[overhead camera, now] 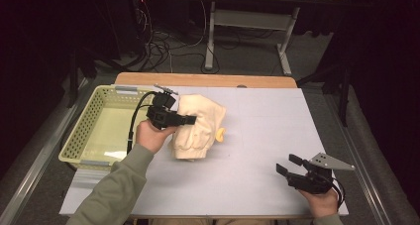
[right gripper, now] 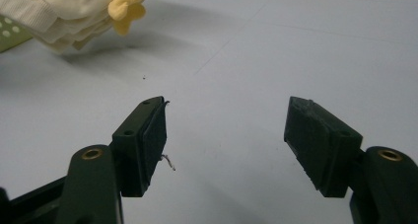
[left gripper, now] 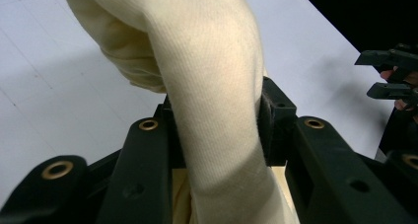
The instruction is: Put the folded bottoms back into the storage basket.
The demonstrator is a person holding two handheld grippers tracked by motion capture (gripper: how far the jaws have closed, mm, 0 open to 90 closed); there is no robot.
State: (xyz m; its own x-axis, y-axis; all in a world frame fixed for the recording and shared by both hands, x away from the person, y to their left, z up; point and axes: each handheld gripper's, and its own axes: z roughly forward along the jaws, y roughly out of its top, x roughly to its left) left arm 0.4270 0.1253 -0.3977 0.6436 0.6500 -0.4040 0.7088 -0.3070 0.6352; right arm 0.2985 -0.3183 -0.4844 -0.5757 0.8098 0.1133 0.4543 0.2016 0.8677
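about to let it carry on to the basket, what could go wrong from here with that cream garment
The left gripper is shut on one thick fold of the cream garment, so the rest may drag on the table or slip free. The hanging bulk could catch the yellow basket's rim. The right gripper rests open, far away, giving no support.

Yellow basket [overhead camera: 81,136], white table [overhead camera: 257,145]

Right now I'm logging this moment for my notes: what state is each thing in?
left gripper: shut on the cream garment, a thick fold between its jaws.
right gripper: open, nothing between its jaws.
cream garment: bunched, partly lifted off the table.
basket: upright at the table's left, looks empty.
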